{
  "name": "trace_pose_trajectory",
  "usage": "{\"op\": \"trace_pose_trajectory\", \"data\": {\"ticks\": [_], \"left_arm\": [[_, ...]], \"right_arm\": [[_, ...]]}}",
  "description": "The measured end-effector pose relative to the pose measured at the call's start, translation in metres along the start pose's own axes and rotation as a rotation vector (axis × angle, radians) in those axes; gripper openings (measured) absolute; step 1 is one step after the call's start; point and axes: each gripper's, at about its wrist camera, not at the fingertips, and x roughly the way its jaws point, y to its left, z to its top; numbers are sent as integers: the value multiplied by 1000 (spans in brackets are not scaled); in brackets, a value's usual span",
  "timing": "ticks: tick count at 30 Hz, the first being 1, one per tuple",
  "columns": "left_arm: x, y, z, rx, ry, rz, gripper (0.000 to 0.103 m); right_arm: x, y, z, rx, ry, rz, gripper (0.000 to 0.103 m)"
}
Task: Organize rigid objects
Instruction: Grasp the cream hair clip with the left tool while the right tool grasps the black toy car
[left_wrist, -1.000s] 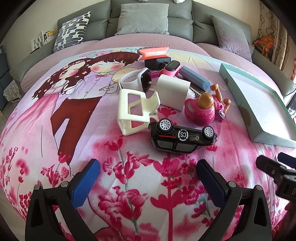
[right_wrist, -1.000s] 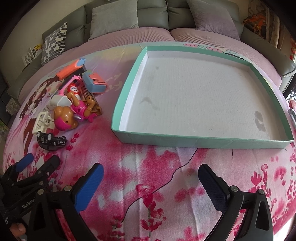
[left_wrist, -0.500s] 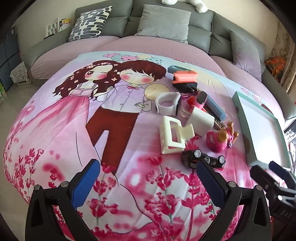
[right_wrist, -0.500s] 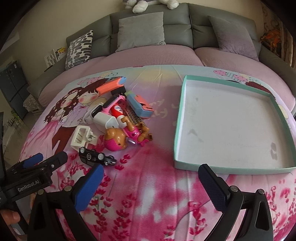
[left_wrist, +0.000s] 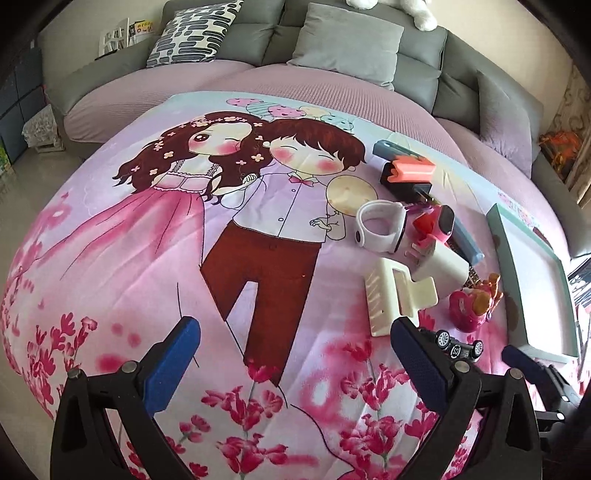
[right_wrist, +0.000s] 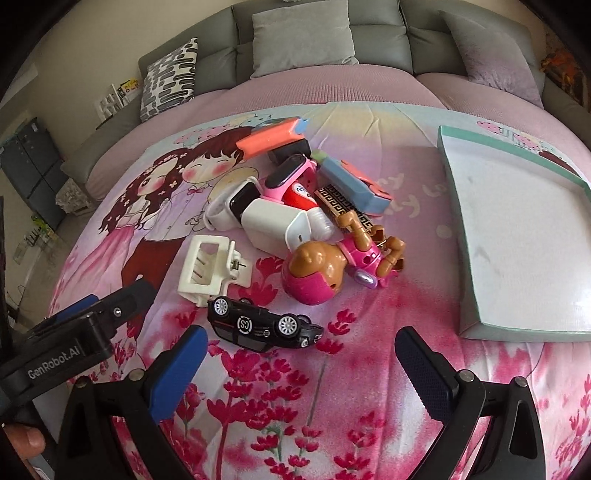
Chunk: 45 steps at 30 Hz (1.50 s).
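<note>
The black plastic toy car (right_wrist: 264, 328) lies on its roof just ahead of our right tongs (right_wrist: 301, 376), nearest of the heap, so we judge it the likely first pick. Behind it sit the cream plastic hair claw (right_wrist: 210, 267), the pink-helmeted brown pup figure (right_wrist: 325, 267) and a white charger block (right_wrist: 275, 223). The shallow teal-rimmed cardboard tray (right_wrist: 517, 326) waits empty to the right. Both right and left tongs (left_wrist: 295, 363) stand apart, holding nothing. The tray's far side is cut off, and items deeper in the heap overlap, so we cannot identify them.
</note>
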Motion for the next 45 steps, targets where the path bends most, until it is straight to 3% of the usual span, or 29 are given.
{"op": "trace_pose_trajectory", "data": {"ticks": [14, 25, 38, 43, 45], "left_arm": [[9, 8, 9, -15, 7, -25, 102], [12, -22, 15, 44, 23, -73, 102], [29, -54, 17, 93, 76, -112, 102], [37, -59, 16, 97, 98, -111, 94], [40, -60, 15, 95, 110, -115, 83]], "right_arm": [[20, 17, 5, 39, 3, -21, 98], [18, 8, 1, 69, 5, -15, 78], [9, -14, -3, 93, 5, -37, 78], [7, -18, -3, 99, 5, -38, 78], [7, -18, -3, 98, 5, -38, 78]]}}
